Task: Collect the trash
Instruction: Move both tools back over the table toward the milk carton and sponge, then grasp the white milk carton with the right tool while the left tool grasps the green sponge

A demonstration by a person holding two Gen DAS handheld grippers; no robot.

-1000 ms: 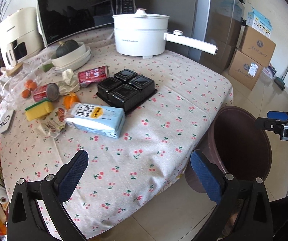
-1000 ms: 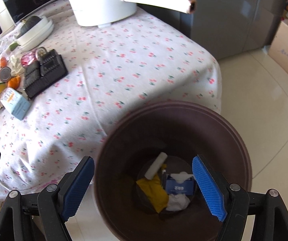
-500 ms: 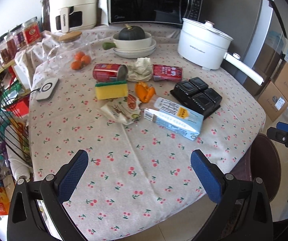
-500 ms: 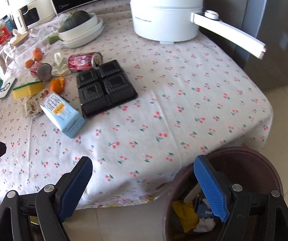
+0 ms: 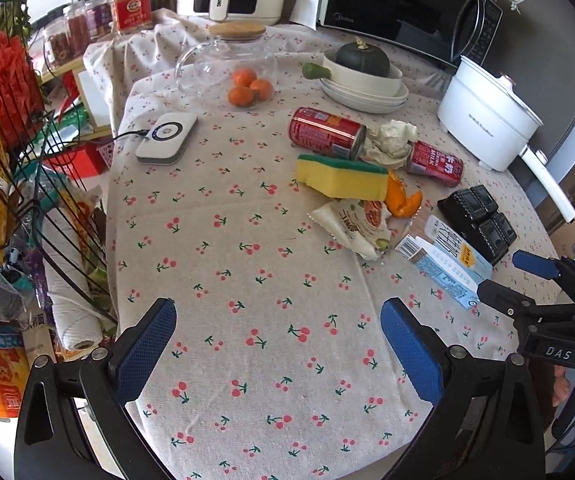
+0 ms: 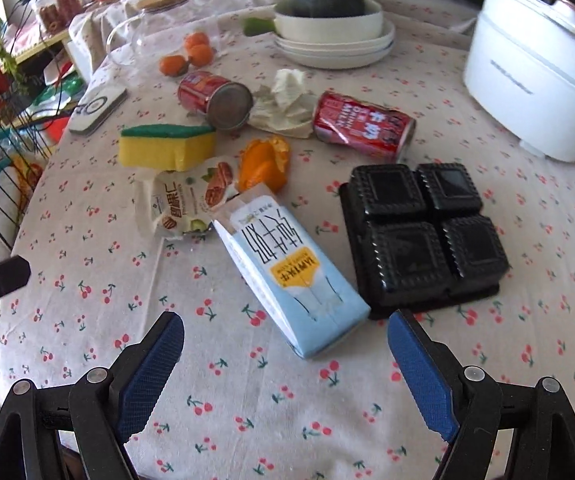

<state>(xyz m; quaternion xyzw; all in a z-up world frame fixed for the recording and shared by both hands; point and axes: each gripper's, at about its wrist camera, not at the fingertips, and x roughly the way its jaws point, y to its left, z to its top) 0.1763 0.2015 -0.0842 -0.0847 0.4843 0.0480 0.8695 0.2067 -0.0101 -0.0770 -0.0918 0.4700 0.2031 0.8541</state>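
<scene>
Trash lies on the cherry-print tablecloth (image 5: 247, 280): a blue milk carton (image 6: 291, 276), a black plastic tray (image 6: 423, 236), a snack wrapper (image 6: 183, 204), orange peel (image 6: 265, 162), crumpled tissue (image 6: 287, 100) and two red cans (image 6: 215, 98) (image 6: 363, 126). My right gripper (image 6: 285, 354) is open and empty, just in front of the carton's near end. My left gripper (image 5: 277, 336) is open and empty over bare cloth, left of the carton (image 5: 447, 266) and wrapper (image 5: 357, 226). In the left wrist view the right gripper (image 5: 515, 276) shows at the right edge.
A yellow sponge (image 6: 167, 146), white pot (image 6: 535, 80), stacked bowls with a squash (image 6: 331, 28), tangerines (image 5: 247, 88), a glass jug (image 5: 223, 60) and a white charger (image 5: 167, 138) share the table. A microwave (image 5: 407, 4) stands behind. A wire rack (image 5: 7, 160) stands left.
Both grippers swung left, from beside the brown bin to over the table. The bin has left both views, and the carton now lies right before the right gripper. Both stayed open.
</scene>
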